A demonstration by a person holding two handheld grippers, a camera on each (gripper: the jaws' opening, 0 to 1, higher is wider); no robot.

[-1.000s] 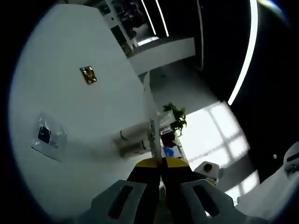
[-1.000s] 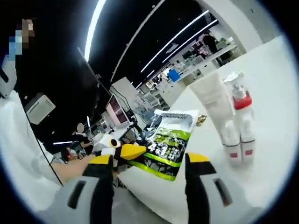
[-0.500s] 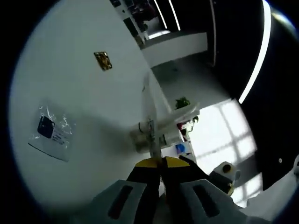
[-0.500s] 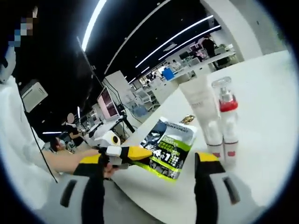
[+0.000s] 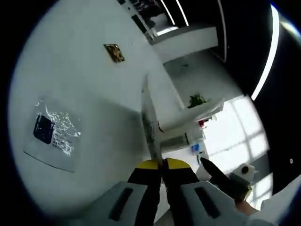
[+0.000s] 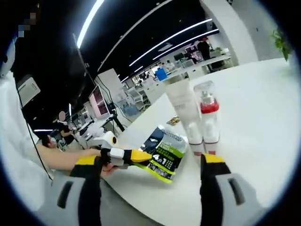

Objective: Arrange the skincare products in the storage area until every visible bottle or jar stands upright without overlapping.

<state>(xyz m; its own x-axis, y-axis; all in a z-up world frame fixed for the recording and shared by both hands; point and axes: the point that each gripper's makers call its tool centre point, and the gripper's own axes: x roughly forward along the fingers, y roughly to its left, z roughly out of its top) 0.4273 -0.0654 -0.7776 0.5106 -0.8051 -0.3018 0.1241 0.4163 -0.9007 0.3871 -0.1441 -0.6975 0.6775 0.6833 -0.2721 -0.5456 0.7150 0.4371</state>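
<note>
My left gripper (image 5: 162, 163) is shut on the edge of a green and black sachet (image 5: 150, 125), which I see edge-on as a thin strip. In the right gripper view that left gripper (image 6: 134, 156) comes in from the left and holds the sachet (image 6: 165, 149) low over the white table (image 6: 254, 117). Behind the sachet a white tube (image 6: 181, 106) and a clear pump bottle with a red collar (image 6: 208, 115) stand upright, side by side and touching. My right gripper (image 6: 151, 160) is open, with nothing between its jaws.
A clear plastic bag with a dark item (image 5: 51, 134) and a small gold packet (image 5: 114, 52) lie on the table. The gold packet (image 6: 175, 120) lies beside the tube's base. The table edge runs close in front of both grippers. A person's hand (image 6: 70, 157) holds the left gripper.
Both views have shifted with the hands. The sachet stays pinched in the left gripper and now sits lower, close to the table. The right jaws remain open.
</note>
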